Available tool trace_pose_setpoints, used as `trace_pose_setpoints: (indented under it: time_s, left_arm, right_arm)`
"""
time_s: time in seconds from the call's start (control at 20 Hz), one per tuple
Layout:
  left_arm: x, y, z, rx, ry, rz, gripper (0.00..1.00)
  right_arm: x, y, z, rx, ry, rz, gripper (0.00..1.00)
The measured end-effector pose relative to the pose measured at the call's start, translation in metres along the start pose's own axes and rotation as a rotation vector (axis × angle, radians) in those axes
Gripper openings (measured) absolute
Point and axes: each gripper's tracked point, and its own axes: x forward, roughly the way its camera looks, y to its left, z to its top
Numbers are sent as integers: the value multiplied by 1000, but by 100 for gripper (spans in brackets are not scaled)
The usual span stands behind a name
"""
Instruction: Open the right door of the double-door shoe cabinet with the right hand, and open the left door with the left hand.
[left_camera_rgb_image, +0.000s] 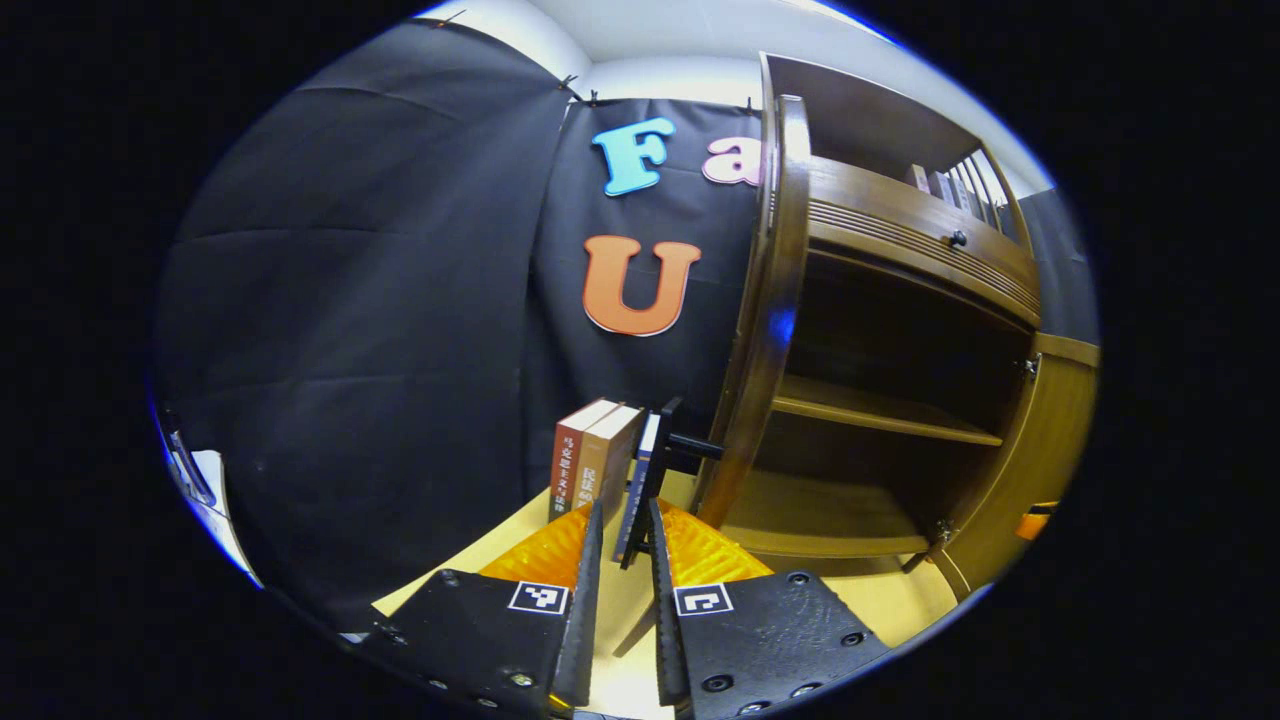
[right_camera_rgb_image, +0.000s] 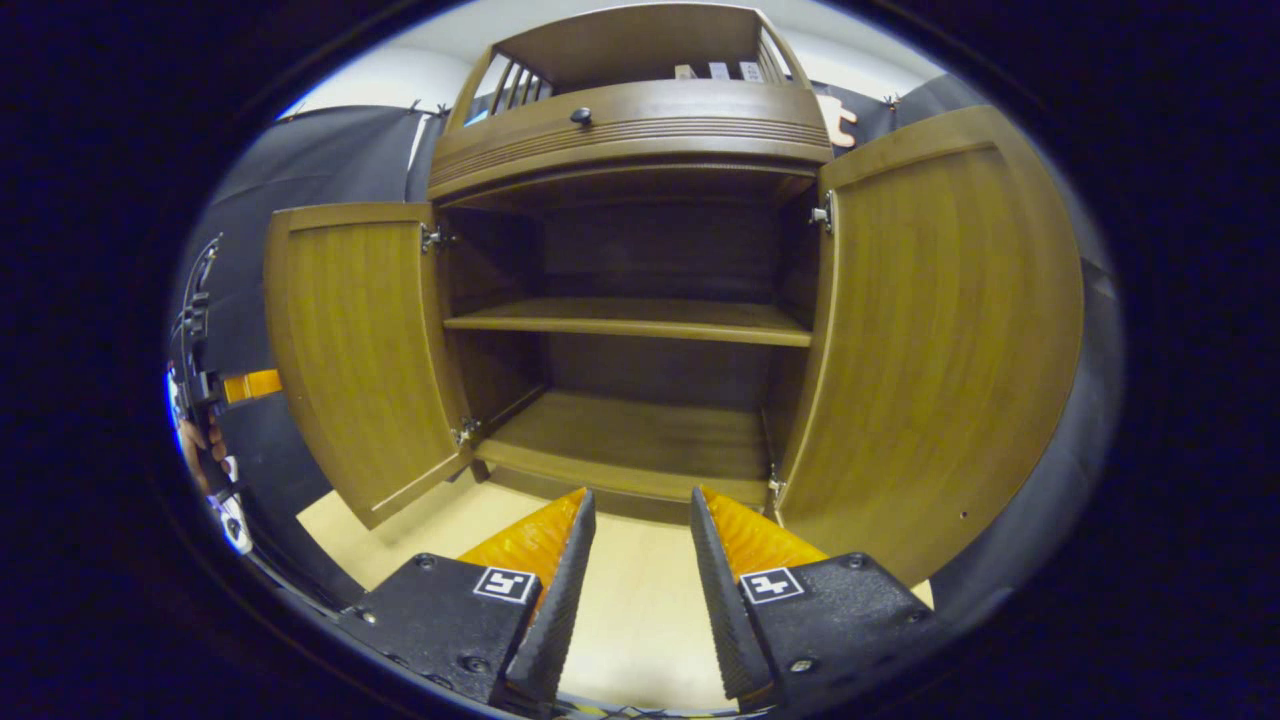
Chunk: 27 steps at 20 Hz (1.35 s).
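The wooden shoe cabinet (right_camera_rgb_image: 630, 130) stands with both doors swung wide. In the right gripper view its left door (right_camera_rgb_image: 350, 350) and right door (right_camera_rgb_image: 940, 340) flank the bare inner shelf (right_camera_rgb_image: 630, 320). My right gripper (right_camera_rgb_image: 640, 495) is open in front of the cabinet's base, holding nothing. In the left gripper view the left door (left_camera_rgb_image: 770, 300) appears edge-on, its black knob (left_camera_rgb_image: 695, 445) pointing toward me. My left gripper (left_camera_rgb_image: 626, 510) is open by a narrow gap, just short of that knob, gripping nothing. The right door (left_camera_rgb_image: 1040, 450) stands open beyond.
Upright books (left_camera_rgb_image: 590, 460) and a dark bookend stand on the pale table (left_camera_rgb_image: 880, 590) left of the cabinet. A drawer with a small knob (right_camera_rgb_image: 581, 116) tops the opening. A hand (right_camera_rgb_image: 195, 440) shows at the far left of the right gripper view.
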Motion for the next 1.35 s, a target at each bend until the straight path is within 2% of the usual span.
trace_pose_setpoints:
  time_s: [0.3,0.55,0.6,0.7,0.75,0.8,0.85,0.9,0.95,1.0,1.05,1.2,1.3,1.35]
  left_arm:
    - [-22,-11,25,47,-54,3,25]
    - [-43,-57,62,135,-153,-31,24]
    - [-46,-69,65,146,-162,-52,39]
    - [-49,-93,71,161,-177,-82,38]
    - [-50,-106,73,161,-181,-101,42]
    - [-49,-119,72,165,-178,-130,29]
    - [-49,-129,72,174,-171,-149,43]
    - [-49,-137,72,188,-166,-160,44]
    - [-48,-144,73,201,-165,-169,34]
    - [-47,-151,77,204,-166,-182,34]
    - [-47,-159,77,195,-160,-202,45]
    - [-51,-180,72,181,-151,-240,67]
    - [-53,-188,69,179,-143,-246,82]
    - [-55,-192,69,165,-136,-255,82]
  right_arm:
    - [-11,-9,40,12,-87,-37,61]
    - [-33,-24,90,35,-201,-83,72]
    - [-38,-24,99,35,-220,-85,74]
    - [-49,-25,116,30,-262,-89,77]
    - [-56,-25,125,23,-286,-88,77]
    - [-61,-25,133,13,-309,-91,77]
    - [-66,-25,139,2,-326,-95,78]
    - [-71,-24,144,-8,-341,-98,80]
    - [-76,-23,149,-15,-355,-98,80]
    - [-80,-20,152,-22,-364,-96,81]
    - [-83,-21,154,-30,-369,-98,82]
    - [-89,-23,157,-36,-381,-111,88]
    - [-91,-28,155,-30,-379,-132,86]
    - [-92,-31,154,-26,-373,-145,87]
